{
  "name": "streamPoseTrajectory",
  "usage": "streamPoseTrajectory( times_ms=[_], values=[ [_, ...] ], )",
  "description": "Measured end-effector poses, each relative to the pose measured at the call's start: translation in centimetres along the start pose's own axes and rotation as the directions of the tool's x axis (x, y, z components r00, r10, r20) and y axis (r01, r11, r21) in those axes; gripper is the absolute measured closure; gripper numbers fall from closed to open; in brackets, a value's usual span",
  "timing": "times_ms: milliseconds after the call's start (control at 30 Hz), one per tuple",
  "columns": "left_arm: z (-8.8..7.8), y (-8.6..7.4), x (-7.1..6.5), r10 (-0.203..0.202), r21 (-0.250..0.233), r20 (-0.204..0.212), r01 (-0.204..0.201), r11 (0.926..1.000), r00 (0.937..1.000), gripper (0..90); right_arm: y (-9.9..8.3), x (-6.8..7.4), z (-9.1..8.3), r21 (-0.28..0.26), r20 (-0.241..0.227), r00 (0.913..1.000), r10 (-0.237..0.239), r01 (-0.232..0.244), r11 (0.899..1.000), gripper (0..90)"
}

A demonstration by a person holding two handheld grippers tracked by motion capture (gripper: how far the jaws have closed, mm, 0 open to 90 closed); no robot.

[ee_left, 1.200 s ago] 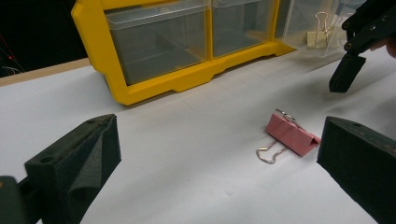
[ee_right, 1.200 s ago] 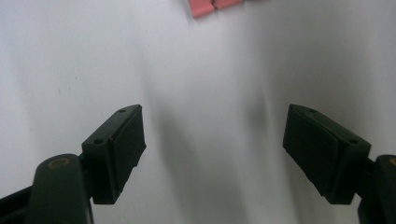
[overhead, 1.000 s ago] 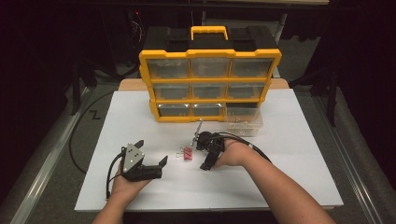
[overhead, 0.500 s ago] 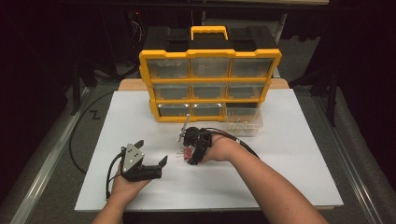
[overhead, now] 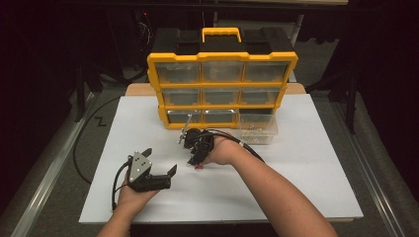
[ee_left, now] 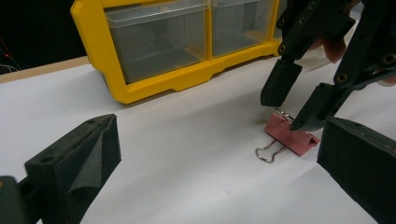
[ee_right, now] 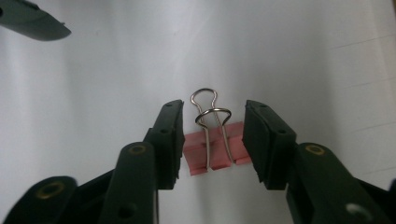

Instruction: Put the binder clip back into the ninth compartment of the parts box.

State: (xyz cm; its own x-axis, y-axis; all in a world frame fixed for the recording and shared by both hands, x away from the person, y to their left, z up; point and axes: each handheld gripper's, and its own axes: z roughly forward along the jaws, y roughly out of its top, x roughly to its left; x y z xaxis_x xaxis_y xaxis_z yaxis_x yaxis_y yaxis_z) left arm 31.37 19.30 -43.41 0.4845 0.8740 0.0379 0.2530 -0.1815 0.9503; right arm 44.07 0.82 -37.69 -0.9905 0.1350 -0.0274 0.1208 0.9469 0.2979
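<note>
The right gripper (overhead: 193, 159) has moved left and down since a moment ago. Now it points at a pink binder clip (ee_right: 212, 148) lying on the white surface (overhead: 296, 163), in front of the yellow drawer organizer (overhead: 222, 89). Its jaws are open, one on each side of the clip, not squeezing it. The left gripper (overhead: 168, 174) rests near the clip, farther from the organizer, with jaws wide open and holding nothing.
</note>
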Motion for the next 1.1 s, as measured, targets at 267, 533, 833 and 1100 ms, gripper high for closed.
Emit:
streamPoseTrajectory(
  times_ms=[267, 533, 833, 1100],
  values=[
    [0.0, 0.0, 0.0, 0.001, -0.003, 0.003, -0.001, 1.0, 1.0, 0.3, -0.1, -0.6, 0.7, -0.003, -0.024, 0.9995, -0.021, 0.021, 1.0, 67.5],
    [0.1, 0.0, -0.1, 0.015, 0.0, 0.004, -0.015, 0.9999, 0.9999, 0.3, -0.1, -0.4, 0.6, 0.01, -0.035, 0.9976, -0.059, 0.059, 0.998, 75.4],
    [0.1, 0.0, -0.1, 0.016, 0.0, 0.002, -0.016, 0.9999, 0.9999, 0.3, -0.3, -0.2, -0.5, -0.004, -0.036, 0.9975, -0.061, 0.061, 0.998, 75.5],
    [0.0, 0.0, -0.1, 0.016, 0.001, 0.0, -0.016, 0.9999, 0.9999, 0.3, -0.9, 0.1, -1.7, 0.007, -0.024, 0.9975, -0.067, 0.067, 0.998, 75.5]
  ],
)
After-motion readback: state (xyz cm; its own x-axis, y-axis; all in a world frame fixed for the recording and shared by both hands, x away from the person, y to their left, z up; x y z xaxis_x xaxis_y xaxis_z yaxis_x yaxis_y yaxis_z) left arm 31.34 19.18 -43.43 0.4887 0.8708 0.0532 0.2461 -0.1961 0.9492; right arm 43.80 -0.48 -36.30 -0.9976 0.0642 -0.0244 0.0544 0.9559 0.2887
